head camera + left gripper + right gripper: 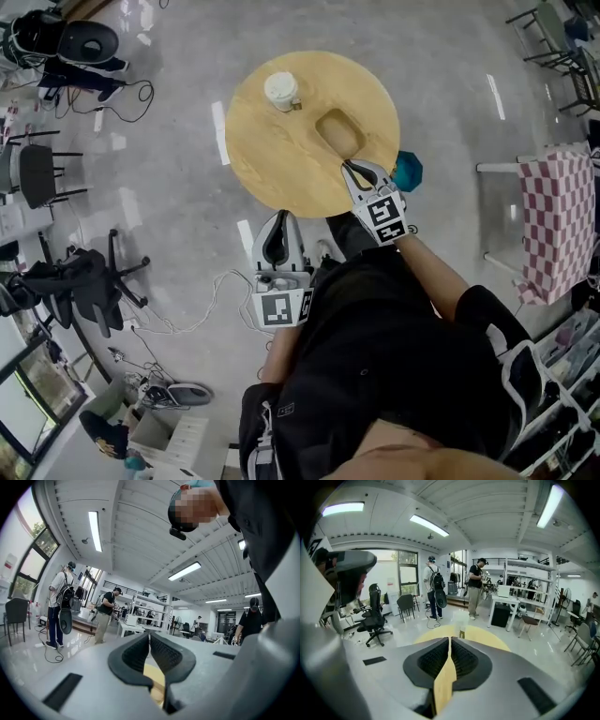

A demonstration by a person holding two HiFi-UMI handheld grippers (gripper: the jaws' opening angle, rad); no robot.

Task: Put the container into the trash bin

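Note:
A white lidded cup [281, 91] with a small tag stands at the far left of the round wooden table [272, 159]. A tan oval container [339, 133] lies right of the table's middle. My right gripper [354, 170] is over the table's near edge, just short of that container, with its jaws shut on nothing. In the right gripper view the right gripper [449, 640] points across the table at the pale cup [461, 623]. My left gripper [277, 246] hangs below the table's near edge over the floor; in its own view the left gripper [150, 637] is shut and empty.
A teal object [408, 171] sits by the table's right edge. Cables [202, 309] trail on the floor at my left, near office chairs [84, 281]. A checked cloth [556, 220] covers a table at right. Several people [477, 592] stand in the room beyond.

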